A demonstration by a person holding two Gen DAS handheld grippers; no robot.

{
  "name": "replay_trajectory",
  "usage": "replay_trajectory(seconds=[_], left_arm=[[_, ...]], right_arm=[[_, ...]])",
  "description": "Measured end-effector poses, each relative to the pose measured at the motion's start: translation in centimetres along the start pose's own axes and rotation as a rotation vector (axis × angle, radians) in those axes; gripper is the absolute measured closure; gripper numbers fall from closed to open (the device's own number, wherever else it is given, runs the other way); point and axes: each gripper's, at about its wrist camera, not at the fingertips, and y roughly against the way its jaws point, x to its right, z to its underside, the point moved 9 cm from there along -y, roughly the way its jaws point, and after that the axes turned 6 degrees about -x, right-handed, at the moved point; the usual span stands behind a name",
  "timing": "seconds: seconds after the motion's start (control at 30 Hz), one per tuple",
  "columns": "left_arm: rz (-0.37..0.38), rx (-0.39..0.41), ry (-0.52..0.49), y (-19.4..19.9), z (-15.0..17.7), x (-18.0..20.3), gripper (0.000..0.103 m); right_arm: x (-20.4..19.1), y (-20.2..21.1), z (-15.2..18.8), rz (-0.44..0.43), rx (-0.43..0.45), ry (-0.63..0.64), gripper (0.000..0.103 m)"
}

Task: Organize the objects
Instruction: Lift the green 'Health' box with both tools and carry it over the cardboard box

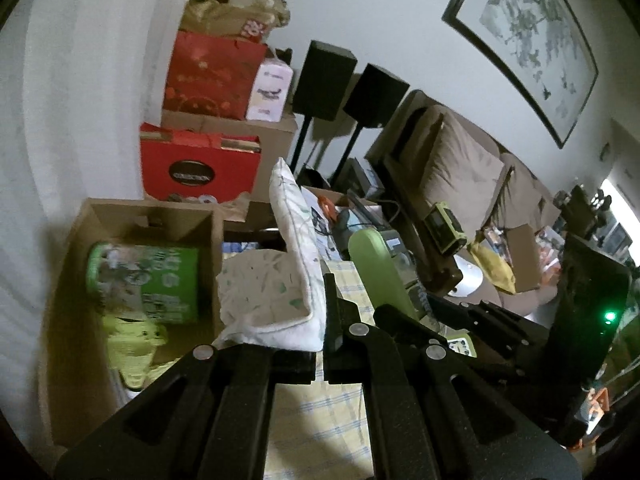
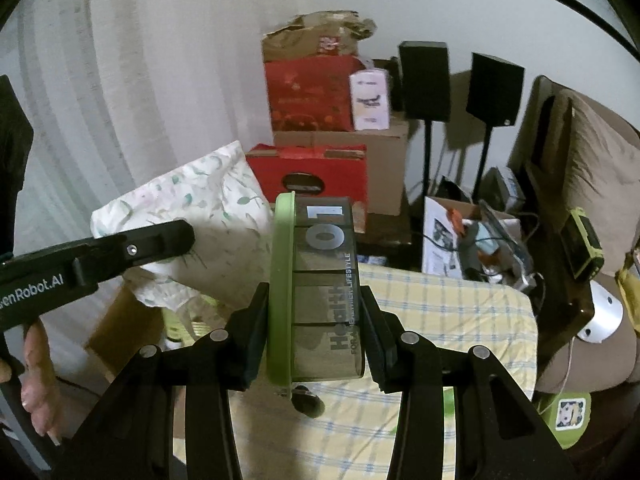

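Left hand-held gripper (image 1: 325, 344) clenched on floral pillow (image 1: 276, 280). Right hand-held gripper (image 2: 314, 336) grasping green-lidded box (image 2: 320, 292), above checked cloth (image 2: 448, 320).

The right gripper (image 2: 316, 332) clamps a grey lunch box (image 2: 326, 280) with a green lid (image 2: 280, 288), one pad on the lid and the other on the box's far side; the box stands on edge, its print reading "Health" and "01". Left of the box, the left gripper (image 2: 176, 238) pinches a leaf-print pillow (image 2: 192, 204), its jaws closed on the fabric, and a hand (image 2: 34, 364) grips its handle. Below the box lies a yellow checked cloth (image 2: 452, 320). Behind the box stand red gift boxes (image 2: 316, 172) and two black speakers (image 2: 424, 80) on stands.
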Motion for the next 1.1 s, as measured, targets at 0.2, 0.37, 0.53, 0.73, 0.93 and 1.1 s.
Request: replay_trajectory(seconds=[0.2,0.37,0.53,0.73,0.93,1.1], left_arm=[[-0.019,0.031,0.022,3.0,0.4,-2.6,0.102],[-0.066,0.037,0.055,3.9,1.6,-6.3,0.102],[-0.125,0.009,0.105,3.3,4.0,-10.8,0.102],[-0.185,-0.046,0.156,1.7,7.0,-15.4,0.102],[-0.239,-0.1,0.179,0.1,9.6,-18.3,0.102],[-0.295,-0.137,0.183,-0.7,11.3,-20.2,0.102]], right_arm=[[-3.2,0.3,-0.6,-0.038,0.005,0.028,0.06],[-5.8,0.3,-0.7,-0.064,0.005,0.058,0.06],[-8.6,-0.1,-0.6,-0.096,-0.002,0.086,0.06],[-11.4,-0.9,-0.2,-0.123,-0.02,0.114,0.06],[-13.4,-2.0,0.1,-0.14,-0.037,0.13,0.06],[-14.6,-3.2,0.7,-0.159,-0.058,0.133,0.06]])
